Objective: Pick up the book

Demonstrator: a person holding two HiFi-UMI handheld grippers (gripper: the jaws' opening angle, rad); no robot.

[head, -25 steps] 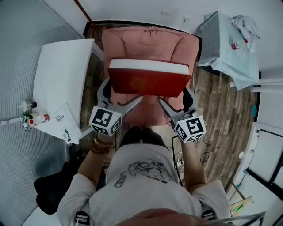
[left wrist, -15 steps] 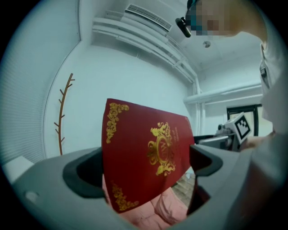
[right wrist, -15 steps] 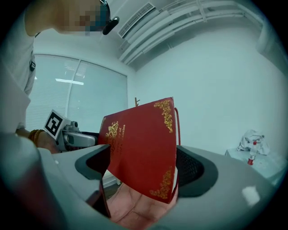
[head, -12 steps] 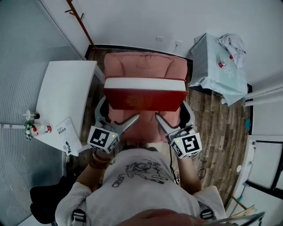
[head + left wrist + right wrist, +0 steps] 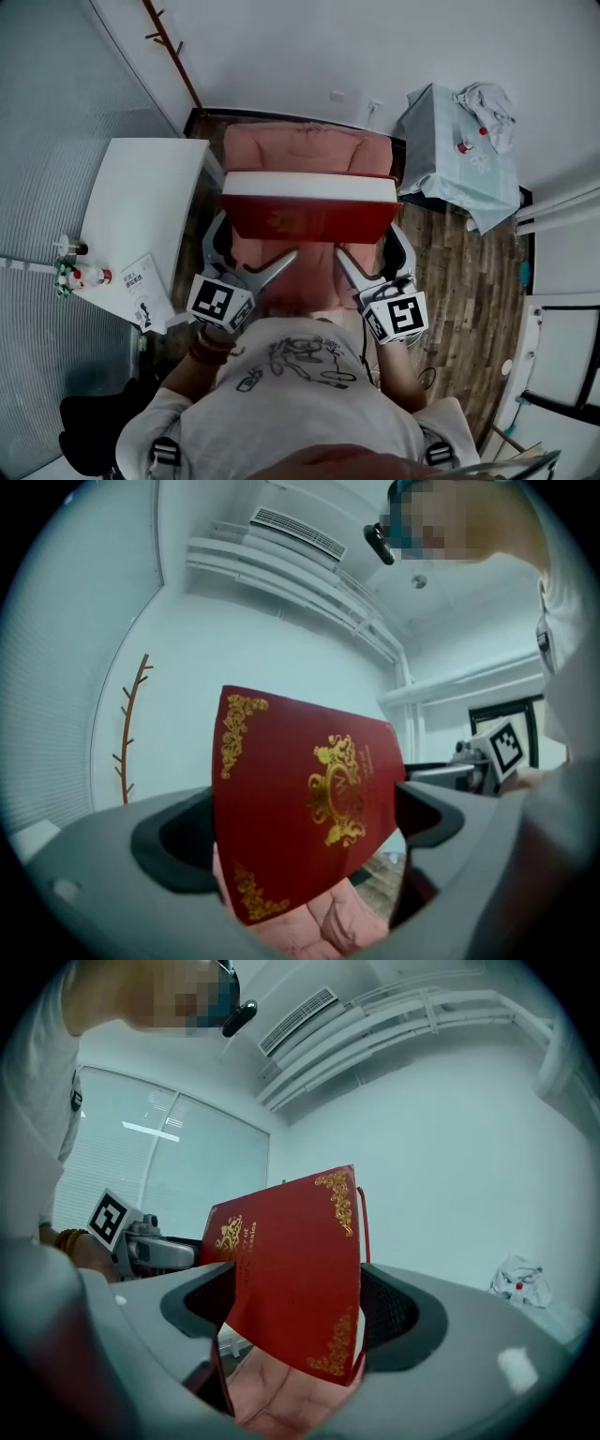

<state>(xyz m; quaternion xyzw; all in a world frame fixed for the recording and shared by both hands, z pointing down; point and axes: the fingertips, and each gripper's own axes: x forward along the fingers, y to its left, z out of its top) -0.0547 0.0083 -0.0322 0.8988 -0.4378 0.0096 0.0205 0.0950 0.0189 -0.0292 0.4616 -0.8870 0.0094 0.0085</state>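
A thick red book (image 5: 309, 217) with gold ornament and white page edges hangs in the air above a pink armchair (image 5: 300, 150). My left gripper (image 5: 258, 236) clamps its left end and my right gripper (image 5: 368, 241) clamps its right end, both pointing level. In the left gripper view the book's cover (image 5: 300, 799) fills the gap between the left gripper's (image 5: 305, 834) jaws. In the right gripper view the book (image 5: 300, 1269) stands between the right gripper's (image 5: 295, 1314) jaws, which are closing on it. The armchair seat shows below the book in both gripper views.
A white table (image 5: 141, 197) stands left of the armchair with a booklet (image 5: 145, 291) and small bottles (image 5: 75, 277) on it. A table under a pale cloth (image 5: 459, 155) is at the back right. A coat rack (image 5: 173, 56) leans by the wall. The floor is wood planks.
Both grippers have risen together with the book between them, so the book sits higher above the armchair seat. The grip on each end looks the same.
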